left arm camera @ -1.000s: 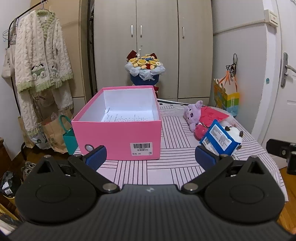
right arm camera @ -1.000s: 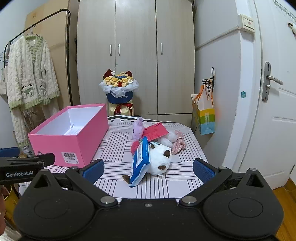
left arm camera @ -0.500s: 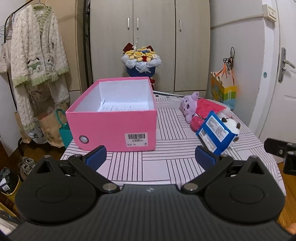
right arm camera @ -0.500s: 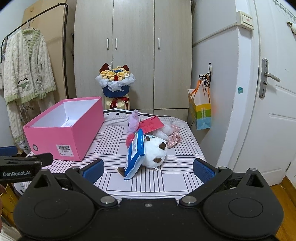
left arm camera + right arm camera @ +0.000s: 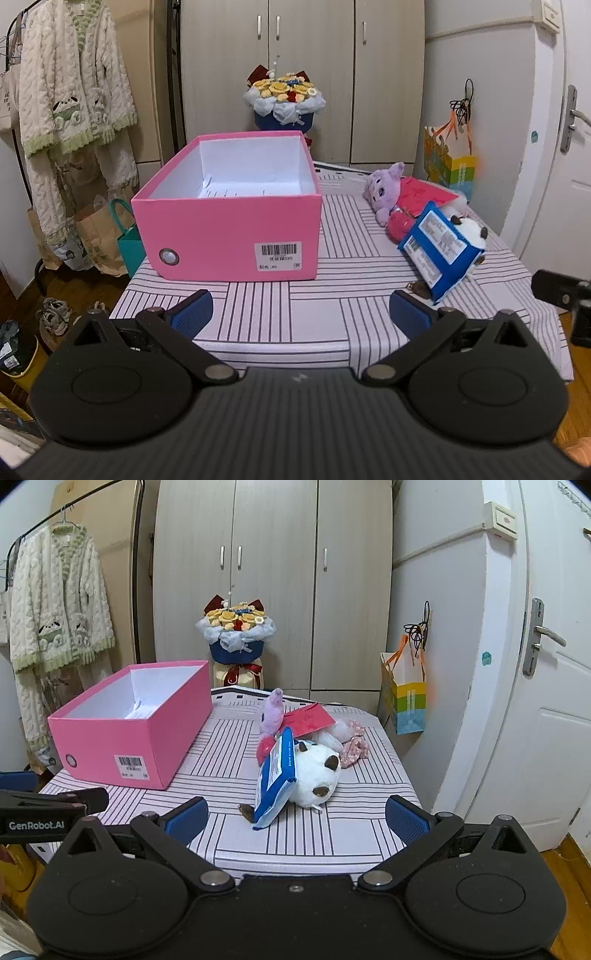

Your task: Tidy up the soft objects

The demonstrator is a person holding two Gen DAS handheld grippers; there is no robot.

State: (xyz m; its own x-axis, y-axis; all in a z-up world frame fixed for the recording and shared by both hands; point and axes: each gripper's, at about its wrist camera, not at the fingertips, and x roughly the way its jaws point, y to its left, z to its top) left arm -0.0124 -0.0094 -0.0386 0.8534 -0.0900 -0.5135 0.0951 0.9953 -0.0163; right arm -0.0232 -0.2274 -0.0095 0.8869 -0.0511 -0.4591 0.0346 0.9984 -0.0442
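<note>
Left wrist view: my left gripper (image 5: 300, 314) hangs spread and empty before the pink box (image 5: 229, 225), which holds no toys yet.

Right wrist view: my right gripper (image 5: 295, 818), released, faces the plush toys (image 5: 314, 771) heaped right of the box on the counter (image 5: 325, 834); all sorting remains.

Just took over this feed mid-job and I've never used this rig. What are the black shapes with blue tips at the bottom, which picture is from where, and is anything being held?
The black shapes are two handheld grippers, one in each of a person's hands; the blue tips are their finger pads. Each picture comes from a camera on one gripper, looking forward along its fingers.

The left gripper faces the open pink box on the striped table. The right gripper faces a pile of soft things: a white plush, a blue packet leaning on it, a purple plush and a red envelope behind. The box holds no toys; only a paper sheet shows inside.

Both grippers are open and hold nothing.
</note>
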